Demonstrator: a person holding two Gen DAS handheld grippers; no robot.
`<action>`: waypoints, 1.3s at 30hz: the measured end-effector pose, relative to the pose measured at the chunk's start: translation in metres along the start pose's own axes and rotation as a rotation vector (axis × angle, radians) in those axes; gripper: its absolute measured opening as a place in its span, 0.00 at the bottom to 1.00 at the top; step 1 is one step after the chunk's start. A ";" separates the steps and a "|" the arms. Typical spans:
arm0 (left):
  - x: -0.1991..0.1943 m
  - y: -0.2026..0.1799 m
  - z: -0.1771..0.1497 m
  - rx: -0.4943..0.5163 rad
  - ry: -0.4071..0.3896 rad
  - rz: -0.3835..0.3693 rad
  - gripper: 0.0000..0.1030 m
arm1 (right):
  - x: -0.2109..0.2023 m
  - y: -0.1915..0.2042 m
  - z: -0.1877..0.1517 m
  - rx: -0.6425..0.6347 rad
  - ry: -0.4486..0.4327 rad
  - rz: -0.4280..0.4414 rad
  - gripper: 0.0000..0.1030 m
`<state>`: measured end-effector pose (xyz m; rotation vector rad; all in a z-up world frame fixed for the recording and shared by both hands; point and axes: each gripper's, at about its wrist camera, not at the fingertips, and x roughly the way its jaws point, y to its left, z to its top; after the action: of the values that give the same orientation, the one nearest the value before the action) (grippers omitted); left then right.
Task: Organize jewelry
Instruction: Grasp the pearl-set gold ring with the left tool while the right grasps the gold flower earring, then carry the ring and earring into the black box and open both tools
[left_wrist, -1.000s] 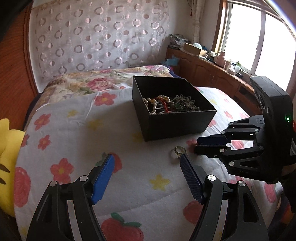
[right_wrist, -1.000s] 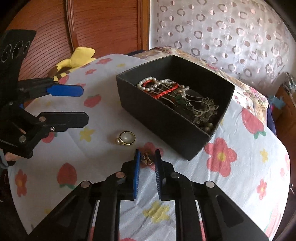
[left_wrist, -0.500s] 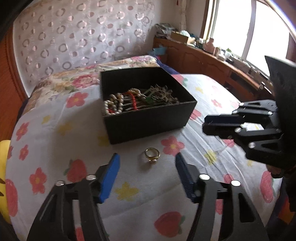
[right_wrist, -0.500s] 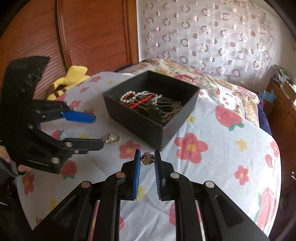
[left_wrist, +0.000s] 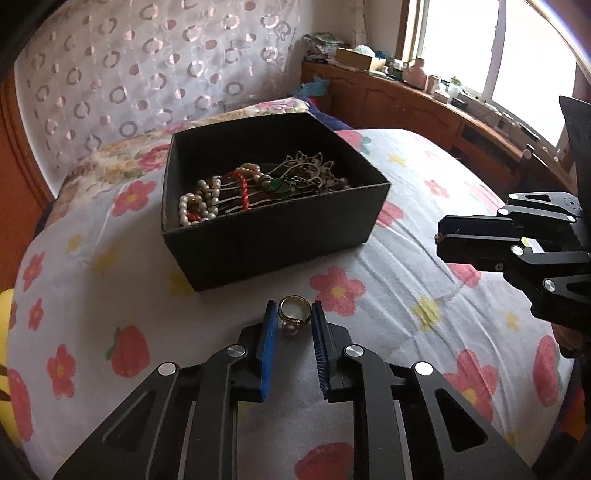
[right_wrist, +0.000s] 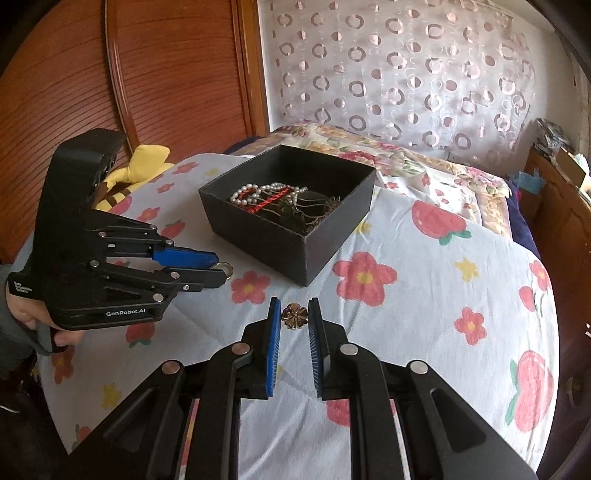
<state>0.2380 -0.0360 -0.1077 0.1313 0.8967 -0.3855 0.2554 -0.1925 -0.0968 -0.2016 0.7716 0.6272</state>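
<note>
A black open box (left_wrist: 273, 236) holding pearl strands, a red cord and bronze pieces sits on the flowered bedspread; it also shows in the right wrist view (right_wrist: 291, 236). My left gripper (left_wrist: 294, 319) is shut on a gold pearl ring (left_wrist: 293, 314), held just in front of the box; the ring's edge shows in the right wrist view (right_wrist: 226, 268). My right gripper (right_wrist: 294, 318) is shut on a small bronze clover brooch (right_wrist: 294, 316), raised above the bedspread to the right of the box. The right gripper also shows in the left wrist view (left_wrist: 439, 236).
The bedspread (left_wrist: 424, 258) curves down at the bed's edges. A yellow plush toy (right_wrist: 140, 170) lies against the wooden headboard (right_wrist: 166, 74). A wooden cabinet (left_wrist: 424, 103) with clutter runs under the window at the right. A patterned curtain hangs behind.
My left gripper has moved in and closed around the ring, which lay loose between open fingers before. My right gripper has lifted back from the box with the brooch still in it.
</note>
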 end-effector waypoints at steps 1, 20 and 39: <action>-0.003 -0.001 -0.001 0.002 -0.011 0.004 0.09 | -0.001 0.001 -0.001 0.002 -0.001 0.000 0.16; -0.064 0.006 0.012 -0.032 -0.160 0.020 0.10 | -0.031 0.015 0.012 -0.014 -0.075 -0.006 0.16; -0.030 0.041 0.083 -0.054 -0.213 0.059 0.10 | 0.013 -0.016 0.071 0.001 -0.123 -0.024 0.16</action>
<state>0.2975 -0.0124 -0.0348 0.0654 0.6906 -0.3138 0.3136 -0.1718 -0.0570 -0.1697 0.6505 0.6103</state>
